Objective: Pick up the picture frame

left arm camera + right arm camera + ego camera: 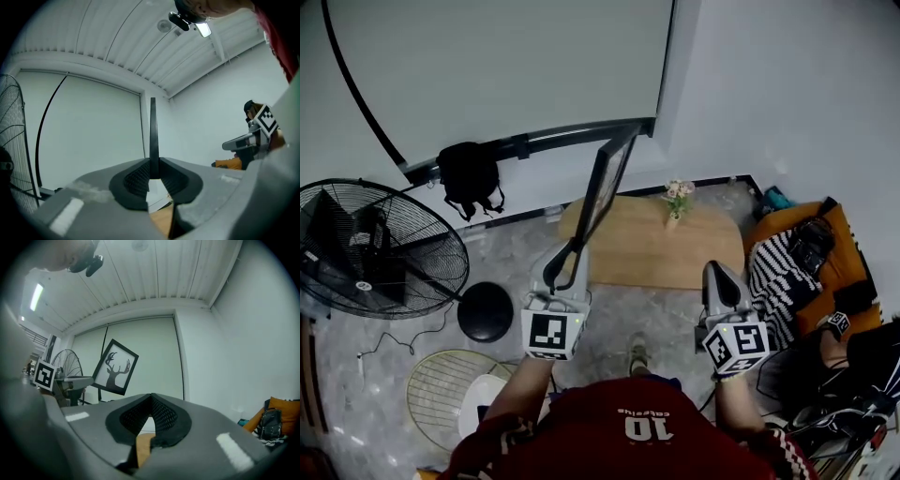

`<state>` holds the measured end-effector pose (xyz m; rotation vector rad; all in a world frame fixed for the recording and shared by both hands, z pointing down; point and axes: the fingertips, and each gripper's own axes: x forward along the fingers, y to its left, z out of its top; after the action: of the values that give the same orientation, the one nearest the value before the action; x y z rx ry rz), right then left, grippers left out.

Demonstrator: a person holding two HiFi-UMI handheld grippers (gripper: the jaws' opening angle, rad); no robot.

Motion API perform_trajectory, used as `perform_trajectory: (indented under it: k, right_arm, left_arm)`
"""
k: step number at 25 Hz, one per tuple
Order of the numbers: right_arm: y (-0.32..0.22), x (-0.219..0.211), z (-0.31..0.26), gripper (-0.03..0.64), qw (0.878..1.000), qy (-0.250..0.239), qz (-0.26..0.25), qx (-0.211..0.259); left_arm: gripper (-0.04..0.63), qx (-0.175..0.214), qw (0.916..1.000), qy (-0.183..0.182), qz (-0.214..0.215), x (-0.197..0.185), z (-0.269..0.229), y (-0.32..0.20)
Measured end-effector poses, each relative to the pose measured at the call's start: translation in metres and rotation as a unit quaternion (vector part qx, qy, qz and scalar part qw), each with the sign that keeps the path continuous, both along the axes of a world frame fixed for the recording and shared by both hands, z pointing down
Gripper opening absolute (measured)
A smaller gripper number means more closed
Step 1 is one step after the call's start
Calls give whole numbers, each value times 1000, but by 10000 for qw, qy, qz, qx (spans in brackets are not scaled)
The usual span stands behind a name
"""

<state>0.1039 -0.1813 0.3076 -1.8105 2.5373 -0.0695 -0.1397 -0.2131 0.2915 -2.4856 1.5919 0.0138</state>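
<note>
The picture frame (pixel 606 184) is black and hangs in the air above the low wooden table (pixel 656 251), tilted and nearly edge-on in the head view. My left gripper (pixel 574 247) is shut on its lower corner. In the left gripper view the frame's thin edge (pixel 153 136) stands upright between the pads (pixel 136 179). In the right gripper view the frame (pixel 115 367) shows a deer-head silhouette at left, with the left gripper (pixel 70 380) under it. My right gripper (pixel 718 274) is shut on nothing, to the right of the frame; its tips (pixel 151 398) meet.
A small vase of flowers (pixel 677 201) stands on the table's far side. A big floor fan (pixel 375 249) and a loose wire guard (pixel 445 386) are at left. A black bag (pixel 470 178) hangs on the wall rail. Orange and striped cushions (pixel 789 261) lie at right.
</note>
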Motion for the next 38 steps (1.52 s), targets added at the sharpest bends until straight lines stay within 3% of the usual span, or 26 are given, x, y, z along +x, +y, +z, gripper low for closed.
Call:
perform_trajectory:
  k: [8, 18, 38]
  right_arm:
    - [2, 16, -4, -5, 9993, -4, 355, 90]
    - [-10, 20, -7, -5, 9985, -84, 537, -20]
    - [2, 9, -5, -5, 9994, -57, 333, -82]
  left_arm:
    - [69, -103, 9999, -16, -77, 3, 5, 2]
    - [71, -437, 9983, 329, -214, -4, 4, -6]
    - [71, -536, 9979, 357, -109, -2, 5, 2]
